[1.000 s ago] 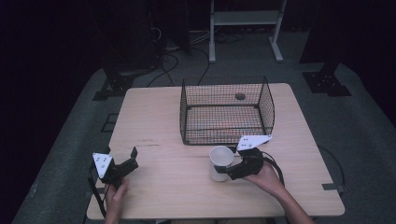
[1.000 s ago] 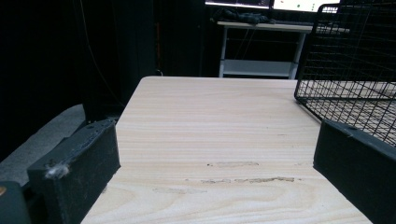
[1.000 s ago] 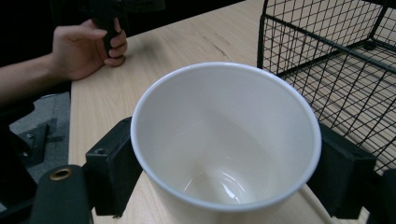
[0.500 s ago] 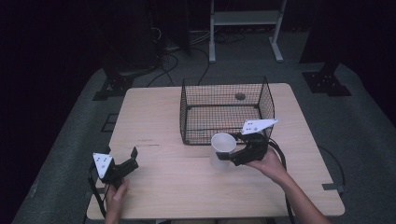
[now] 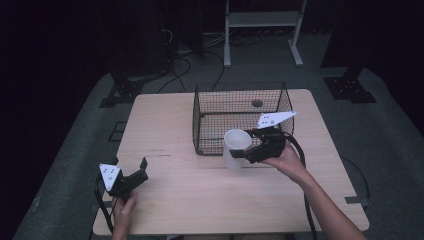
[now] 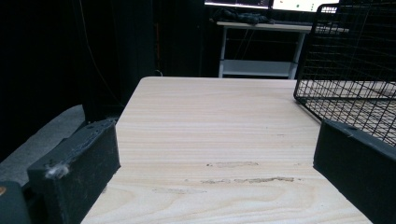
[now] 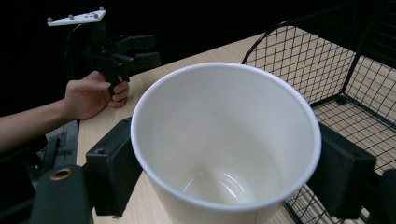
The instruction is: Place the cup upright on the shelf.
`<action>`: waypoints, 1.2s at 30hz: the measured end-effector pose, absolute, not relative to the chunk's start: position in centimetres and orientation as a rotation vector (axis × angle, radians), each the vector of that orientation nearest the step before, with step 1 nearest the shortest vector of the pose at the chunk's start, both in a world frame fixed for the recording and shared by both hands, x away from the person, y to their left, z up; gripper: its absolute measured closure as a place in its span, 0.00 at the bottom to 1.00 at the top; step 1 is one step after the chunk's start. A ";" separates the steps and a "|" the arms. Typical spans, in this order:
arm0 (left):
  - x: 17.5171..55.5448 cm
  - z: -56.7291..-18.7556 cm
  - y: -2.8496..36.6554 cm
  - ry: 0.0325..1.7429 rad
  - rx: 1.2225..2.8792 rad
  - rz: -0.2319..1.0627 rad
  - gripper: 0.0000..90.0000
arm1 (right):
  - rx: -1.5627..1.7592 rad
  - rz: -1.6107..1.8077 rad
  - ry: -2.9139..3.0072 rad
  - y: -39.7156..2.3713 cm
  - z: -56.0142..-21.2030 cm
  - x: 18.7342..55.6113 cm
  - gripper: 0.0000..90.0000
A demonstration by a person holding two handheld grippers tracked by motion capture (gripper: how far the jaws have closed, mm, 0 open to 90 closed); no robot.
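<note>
One white cup [image 5: 237, 147], upright, clamped between the right gripper [image 5: 248, 152] fingers, clear of the counter [image 5: 200, 200]; wire basket [image 5: 240, 100] lies just beyond. Left gripper [image 5: 141, 167] fingers apart, empty, well away.

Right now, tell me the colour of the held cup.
White cup, clearest in the right gripper view.

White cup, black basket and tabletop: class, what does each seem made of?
White cup: probably paper or plastic; thin rolled rim, faint inner sheen.
Black basket: coated metal wire; open see-through grid.
Tabletop: pale wood or laminate; visible grain, matt.
</note>
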State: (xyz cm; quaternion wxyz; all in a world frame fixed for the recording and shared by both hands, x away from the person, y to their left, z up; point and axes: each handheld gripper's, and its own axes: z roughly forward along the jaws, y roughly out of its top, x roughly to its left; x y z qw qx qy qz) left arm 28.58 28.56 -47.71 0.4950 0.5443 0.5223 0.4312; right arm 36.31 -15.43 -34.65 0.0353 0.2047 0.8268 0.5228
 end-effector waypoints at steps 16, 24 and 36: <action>28.6 -47.7 28.6 1.265 1.321 1.046 0.00 | 0.680 1.586 2.521 -15.1 -32.7 39.9 0.22; 28.6 -47.7 28.5 1.262 1.321 1.045 0.00 | 0.679 1.575 2.511 -14.8 -31.8 41.5 0.22; 28.6 -47.7 28.5 1.259 1.326 1.045 0.00 | 0.717 1.547 2.504 -14.5 -30.9 43.8 0.22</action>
